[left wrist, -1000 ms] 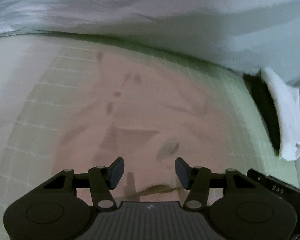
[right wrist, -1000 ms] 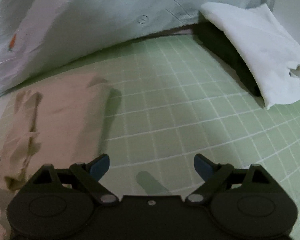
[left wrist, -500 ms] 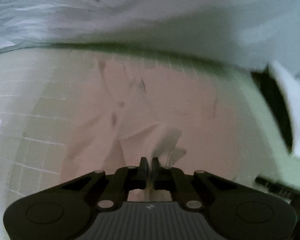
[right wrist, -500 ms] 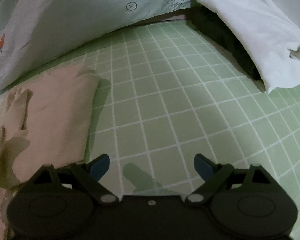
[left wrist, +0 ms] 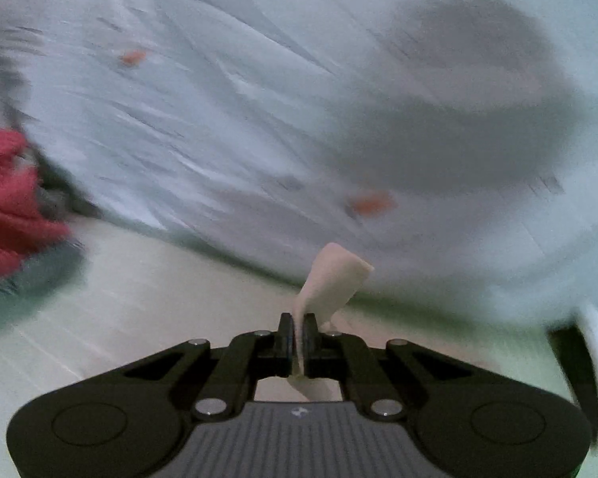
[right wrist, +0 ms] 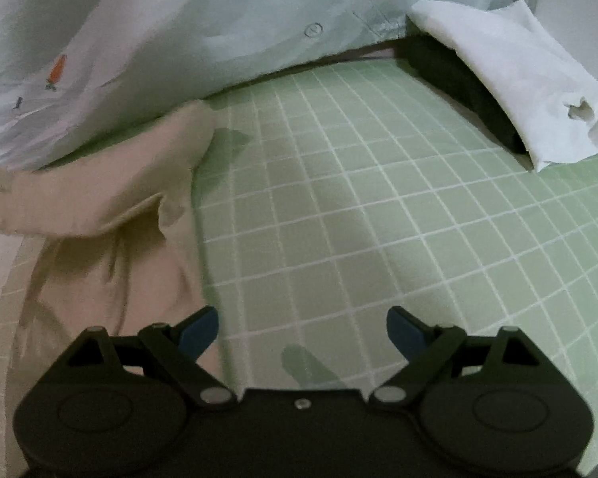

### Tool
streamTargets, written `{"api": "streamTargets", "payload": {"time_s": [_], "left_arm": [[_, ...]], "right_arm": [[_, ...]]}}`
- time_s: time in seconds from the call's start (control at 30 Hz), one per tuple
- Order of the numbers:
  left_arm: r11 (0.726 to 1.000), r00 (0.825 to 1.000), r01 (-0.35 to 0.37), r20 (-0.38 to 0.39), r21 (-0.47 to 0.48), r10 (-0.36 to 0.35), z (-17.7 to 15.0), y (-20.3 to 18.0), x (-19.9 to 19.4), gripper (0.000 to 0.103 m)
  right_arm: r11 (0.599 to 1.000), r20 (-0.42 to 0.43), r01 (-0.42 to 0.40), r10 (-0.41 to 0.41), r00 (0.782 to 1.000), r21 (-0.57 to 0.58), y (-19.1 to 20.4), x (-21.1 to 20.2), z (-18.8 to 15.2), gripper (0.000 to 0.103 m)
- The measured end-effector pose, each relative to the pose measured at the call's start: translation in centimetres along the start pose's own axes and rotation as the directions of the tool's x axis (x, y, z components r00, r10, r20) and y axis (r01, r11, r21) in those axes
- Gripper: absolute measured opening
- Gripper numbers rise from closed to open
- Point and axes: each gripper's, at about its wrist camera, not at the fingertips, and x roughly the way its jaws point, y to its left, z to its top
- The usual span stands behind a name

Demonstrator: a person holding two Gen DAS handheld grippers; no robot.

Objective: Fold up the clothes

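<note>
Change: your left gripper (left wrist: 298, 328) has clamped a corner of the beige garment (right wrist: 111, 199) and lifted it off the bed, so one edge now hangs raised over the rest.
Left gripper: closed tight on that corner.
Right gripper (right wrist: 302, 328): spread wide, holding nothing, over the green checked sheet (right wrist: 378, 219) beside the garment.
Meaning: the fold has begun; carry the corner across.
</note>
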Motion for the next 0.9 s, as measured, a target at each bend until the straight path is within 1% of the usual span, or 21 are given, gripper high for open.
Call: {"api": "streamTargets", "payload": {"time_s": [0.03,0.1,0.17,0.2,0.23,0.33,0.37,0.4,0.43,0.5,0.57,0.63,0.67,0.7,0.8,0.87,0.9], "left_arm": [[0.999,1.000,-0.022,0.020,-0.033,0.022,0.8,1.3,0.2,0.008],[0.994,0.997,-0.071,0.007,-0.078,0.072,1.6,3.9,0.9,0.013],[0.990,0.994,-0.108,-0.022,-0.092,0.106,1.8,5.7,1.2,0.025],[0.990,0.993,-0.110,-0.041,-0.090,0.107,1.2,6.2,1.1,0.034],[0.991,0.993,-0.108,-0.064,-0.085,0.103,0.6,6.5,1.0,0.039],[0.997,0.985,-0.057,-0.167,-0.045,0.049,-2.5,6.4,0.3,0.044],[0.999,0.977,-0.035,-0.210,-0.026,0.029,-3.8,6.0,0.2,0.044],[1.000,0.966,-0.005,-0.260,-0.005,0.004,-5.3,5.5,0.1,0.045],[1.000,0.951,0.025,-0.310,0.014,-0.020,-6.8,4.9,0.0,0.045],[0.995,0.910,0.088,-0.410,0.043,-0.063,-10.1,3.3,-0.3,0.045],[0.987,0.867,0.146,-0.489,0.064,-0.097,-12.8,2.1,-0.5,0.045],[0.970,0.831,0.210,-0.545,0.120,-0.112,-14.7,0.6,-0.9,0.045],[0.961,0.816,0.236,-0.567,0.147,-0.114,-15.5,0.0,-1.2,0.045],[0.954,0.816,0.244,-0.569,0.174,-0.105,-15.7,-0.4,-1.3,0.046],[0.940,0.821,0.253,-0.566,0.229,-0.083,-16.3,-1.2,-1.6,0.047],[0.941,0.815,0.247,-0.576,0.231,-0.072,-16.5,-1.2,-2.2,0.047],[0.940,0.815,0.250,-0.574,0.231,-0.076,-16.8,-1.2,-2.8,0.048]], "right_arm": [[1.000,0.006,0.002,-0.002,1.000,-0.001,0.5,-0.3,-0.3,0.092],[1.000,0.013,0.006,-0.006,1.000,-0.008,1.6,-0.9,-1.1,0.092],[1.000,0.010,0.017,-0.017,1.000,-0.024,2.7,-1.2,-1.8,0.092],[0.999,0.007,0.023,-0.023,1.000,-0.033,3.2,-1.4,-2.2,0.092],[0.999,0.004,0.030,-0.030,1.000,-0.044,3.8,-1.5,-2.6,0.092],[0.996,-0.007,0.047,-0.048,0.999,-0.071,4.9,-1.8,-3.7,0.092],[0.996,-0.012,0.053,-0.054,0.998,-0.077,5.1,-1.9,-4.1,0.092],[0.995,-0.018,0.056,-0.057,0.998,-0.081,5.1,-1.9,-4.4,0.092],[0.995,-0.023,0.059,-0.061,0.998,-0.083,5.2,-1.9,-4.7,0.092],[0.994,-0.032,0.069,-0.072,0.997,-0.084,5.0,-2.0,-5.3,0.092],[0.993,-0.042,0.076,-0.080,0.996,-0.091,4.7,-1.8,-5.7,0.091],[0.993,-0.055,0.067,-0.073,0.996,-0.099,4.6,-1.5,-6.1,0.086],[0.994,-0.060,0.053,-0.059,0.996,-0.091,4.4,-1.3,-6.1,0.080],[0.996,-0.059,0.039,-0.043,0.997,-0.075,4.2,-1.2,-6.1,0.077],[1.000,-0.049,-0.002,0.000,0.999,-0.023,3.5,-0.9,-6.0,0.076],[0.999,-0.026,-0.017,0.018,1.000,0.030,2.8,-1.2,-5.7,0.073],[0.998,-0.009,-0.029,0.030,1.000,0.048,2.6,-1.4,-5.5,0.070]]}}
